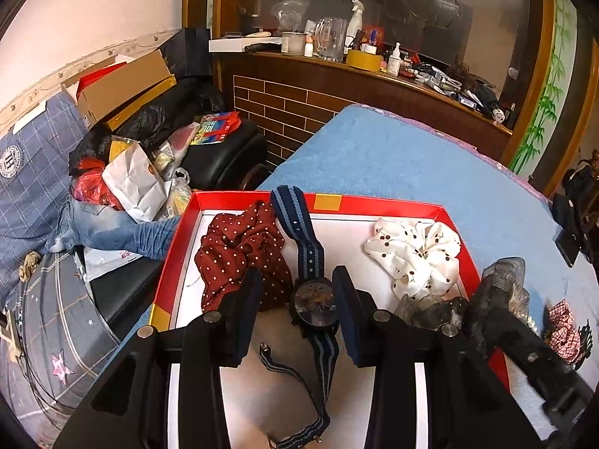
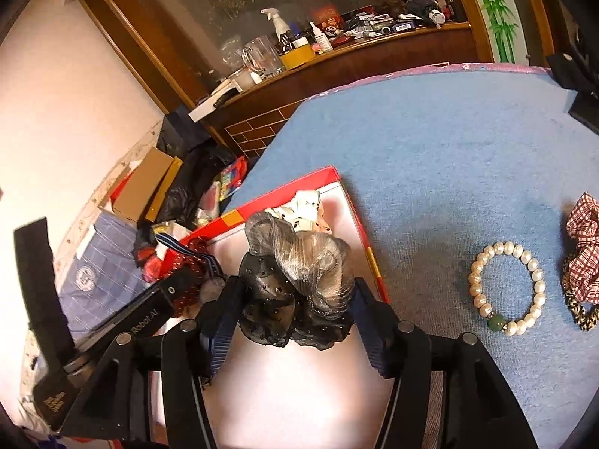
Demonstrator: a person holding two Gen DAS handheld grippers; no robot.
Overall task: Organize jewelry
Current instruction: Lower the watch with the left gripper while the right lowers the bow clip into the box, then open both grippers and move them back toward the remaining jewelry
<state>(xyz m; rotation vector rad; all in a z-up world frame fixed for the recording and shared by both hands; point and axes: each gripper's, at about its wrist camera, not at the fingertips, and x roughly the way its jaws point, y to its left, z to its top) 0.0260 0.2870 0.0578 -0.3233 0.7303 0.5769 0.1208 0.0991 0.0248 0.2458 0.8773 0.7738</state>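
Sitting on blue cloth, red box [image 1: 455, 232] holds scrunchies, watch [image 1: 315, 301]; right gripper [image 2: 295, 292] clamped on soft, light grey scrunchie [image 2: 303, 273] over box; left gripper [image 1: 297, 288] wide, straddling watch; grab its stiff case.

Left tool [image 1: 297, 292]: fingers parted, pads apart with a clear gap between them, gripping nothing, pointing forward and downward. Right tool [image 2: 295, 299]: fingers closed in on a bundle of dark sheer fabric, pads pressing it from both sides, its left finger [image 2: 224, 310] close beside the left tool's body.
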